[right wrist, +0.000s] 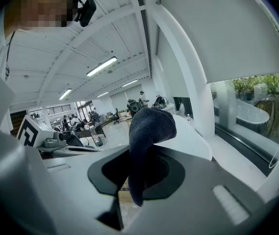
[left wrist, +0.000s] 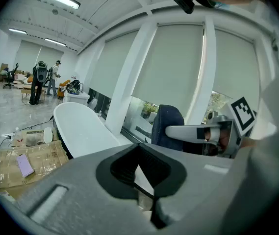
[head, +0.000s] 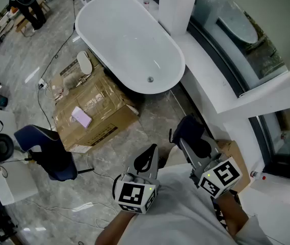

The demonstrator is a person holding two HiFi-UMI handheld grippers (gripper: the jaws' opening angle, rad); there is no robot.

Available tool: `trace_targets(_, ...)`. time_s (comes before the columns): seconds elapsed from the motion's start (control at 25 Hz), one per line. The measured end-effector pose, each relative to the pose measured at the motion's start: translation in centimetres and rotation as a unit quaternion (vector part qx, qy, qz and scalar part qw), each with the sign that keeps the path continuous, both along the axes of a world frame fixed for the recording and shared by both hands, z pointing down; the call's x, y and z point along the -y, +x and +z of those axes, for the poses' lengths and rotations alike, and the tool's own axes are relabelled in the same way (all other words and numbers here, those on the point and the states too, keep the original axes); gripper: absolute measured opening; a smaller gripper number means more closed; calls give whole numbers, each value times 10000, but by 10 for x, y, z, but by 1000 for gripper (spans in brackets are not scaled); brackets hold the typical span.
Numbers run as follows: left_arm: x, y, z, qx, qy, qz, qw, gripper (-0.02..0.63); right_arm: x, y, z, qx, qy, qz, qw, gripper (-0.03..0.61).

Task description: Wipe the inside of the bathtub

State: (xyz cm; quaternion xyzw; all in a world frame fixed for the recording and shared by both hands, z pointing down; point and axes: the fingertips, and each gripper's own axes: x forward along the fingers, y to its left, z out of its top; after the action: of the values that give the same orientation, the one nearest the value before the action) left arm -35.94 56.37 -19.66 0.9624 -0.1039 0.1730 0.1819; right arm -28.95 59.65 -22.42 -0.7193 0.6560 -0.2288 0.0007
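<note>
Cloth [right wrist: 148, 129] between right gripper [right wrist: 141, 166] fingers [right wrist: 213, 180]

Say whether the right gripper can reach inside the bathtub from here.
Probably not yet. The right gripper, shut on the dark cloth, is near the person's body and the bathtub lies well ahead. Open floor leads to it; the cardboard box sits aside.

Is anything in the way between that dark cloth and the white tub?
Nothing visible. Bare floor lies between the cloth in the right hand-held gripper and the bathtub; the cardboard box sits off to the left.
</note>
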Motion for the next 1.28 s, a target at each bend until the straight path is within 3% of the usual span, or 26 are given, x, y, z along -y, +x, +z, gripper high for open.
trace_targets(0.44,-17,46,4,148,-37,7,9999,-2,-18,45,6,110,-64,-65,9999,51)
trace_targets(1.0,-50,170,-10,460,171,-495,9976,-2,-60,185,10,552,-107,-274,9980,54)
trace_targets(1.28,-68,215,-13,648,296,-658,9953,-2,-69,233,11,710,-153,-514,9960,54)
